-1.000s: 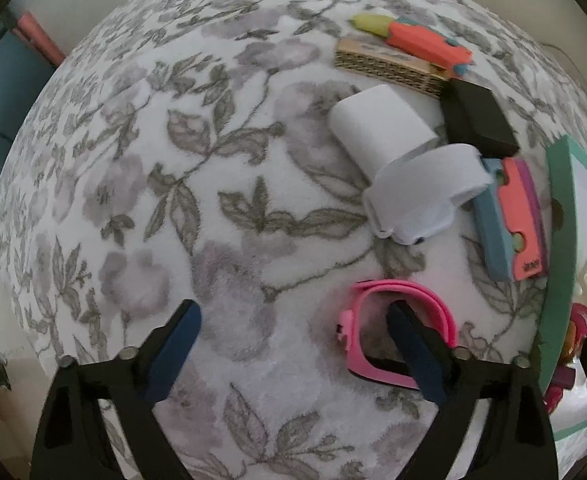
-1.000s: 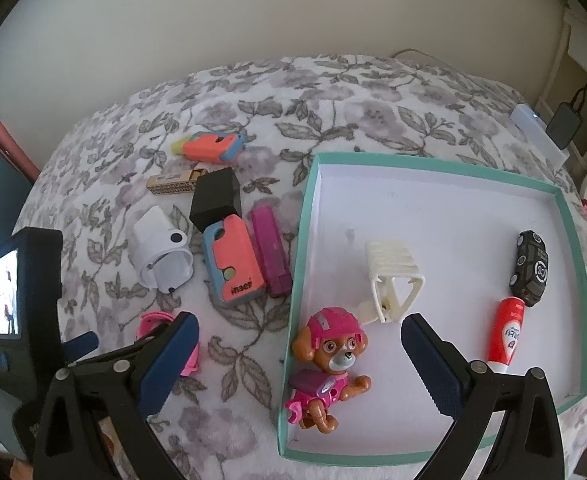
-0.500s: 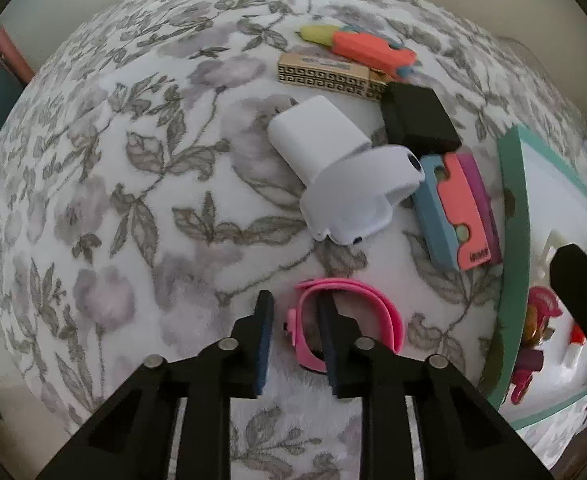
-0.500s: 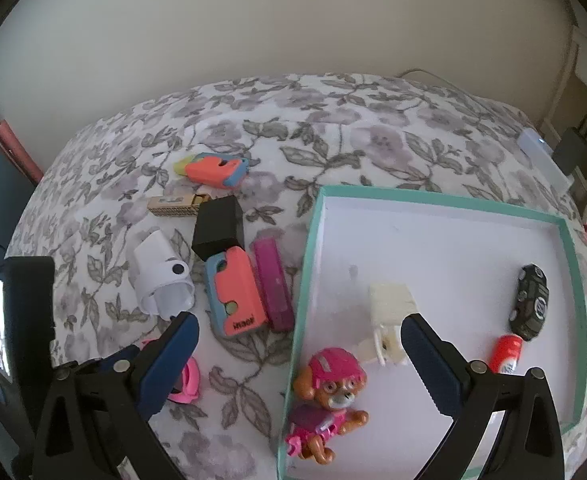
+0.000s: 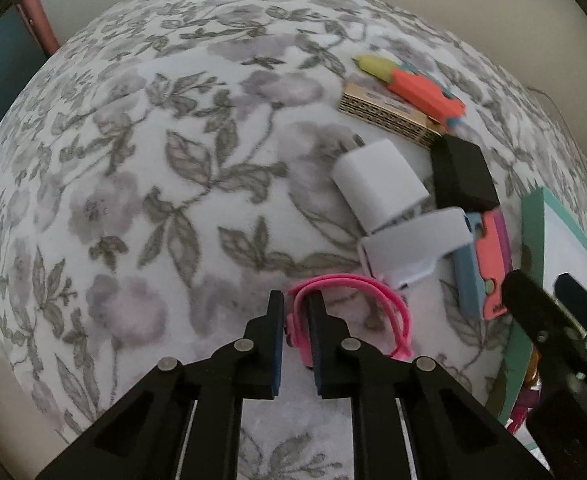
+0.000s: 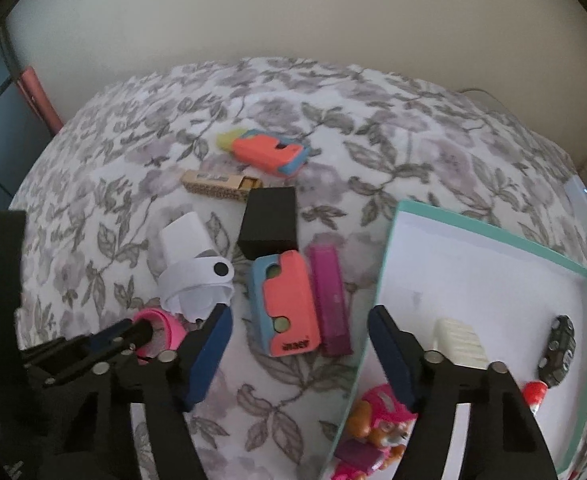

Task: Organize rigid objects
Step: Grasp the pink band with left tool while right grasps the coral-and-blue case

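Observation:
A pink band (image 5: 349,284) lies on the flowered cover. My left gripper (image 5: 295,304) is shut on its near end; the right wrist view shows the same grip on the pink band (image 6: 161,320). My right gripper (image 6: 299,320) hovers over a coral-and-blue piece (image 6: 289,304) and a purple bar (image 6: 329,300). Its jaws are closing, both things show in the gap, and the pads touch neither. The teal-rimmed white tray (image 6: 493,232) sits to the right, holding a pup toy (image 6: 377,416), a white ribbed piece (image 6: 461,340), a black oval thing (image 6: 557,348) and a red tube (image 6: 533,392).
Beyond the band lie a white camera-like thing (image 5: 377,192), a black box (image 5: 461,176), a tan patterned box (image 5: 385,116) and a coral-and-yellow toy (image 5: 413,84). The cover's left half (image 5: 133,200) holds nothing. A wall stands behind.
My left gripper has closed on the pink band's end. My right gripper has shifted left from over the tray to above the coral-and-blue piece, and its jaws have narrowed.

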`<state>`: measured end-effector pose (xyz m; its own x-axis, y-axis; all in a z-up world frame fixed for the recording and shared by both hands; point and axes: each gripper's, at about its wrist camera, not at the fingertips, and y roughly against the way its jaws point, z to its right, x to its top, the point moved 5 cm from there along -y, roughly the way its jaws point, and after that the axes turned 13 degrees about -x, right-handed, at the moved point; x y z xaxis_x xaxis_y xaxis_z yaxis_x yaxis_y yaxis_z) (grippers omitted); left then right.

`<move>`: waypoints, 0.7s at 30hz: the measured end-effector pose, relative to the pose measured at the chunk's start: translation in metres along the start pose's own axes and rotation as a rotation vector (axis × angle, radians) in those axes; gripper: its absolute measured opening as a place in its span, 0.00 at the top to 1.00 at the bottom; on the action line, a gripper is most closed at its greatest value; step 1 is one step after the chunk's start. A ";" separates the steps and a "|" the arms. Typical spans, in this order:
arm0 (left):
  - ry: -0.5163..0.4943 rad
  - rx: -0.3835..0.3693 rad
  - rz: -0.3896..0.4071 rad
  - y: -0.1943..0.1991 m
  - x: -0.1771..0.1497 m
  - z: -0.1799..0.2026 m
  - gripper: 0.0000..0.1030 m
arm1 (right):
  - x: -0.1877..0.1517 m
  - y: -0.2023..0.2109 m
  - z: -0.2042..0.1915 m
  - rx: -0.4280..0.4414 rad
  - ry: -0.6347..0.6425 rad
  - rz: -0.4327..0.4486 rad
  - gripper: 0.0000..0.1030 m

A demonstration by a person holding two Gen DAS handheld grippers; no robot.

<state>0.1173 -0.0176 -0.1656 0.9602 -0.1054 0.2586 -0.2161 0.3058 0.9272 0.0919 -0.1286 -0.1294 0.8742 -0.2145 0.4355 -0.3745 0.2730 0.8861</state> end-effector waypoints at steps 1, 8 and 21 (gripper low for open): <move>0.005 0.010 0.008 0.001 0.001 -0.002 0.88 | 0.000 -0.003 -0.003 0.002 0.006 -0.006 0.32; 0.027 0.027 0.028 0.006 0.011 -0.022 0.88 | 0.001 -0.027 -0.013 0.012 0.020 -0.060 0.43; -0.002 0.033 0.031 -0.010 0.028 -0.042 0.87 | 0.009 -0.037 -0.025 0.022 0.051 -0.062 0.57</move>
<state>0.1533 0.0160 -0.1788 0.9527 -0.0978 0.2877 -0.2514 0.2780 0.9271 0.1211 -0.1169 -0.1625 0.9103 -0.1822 0.3717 -0.3256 0.2395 0.9147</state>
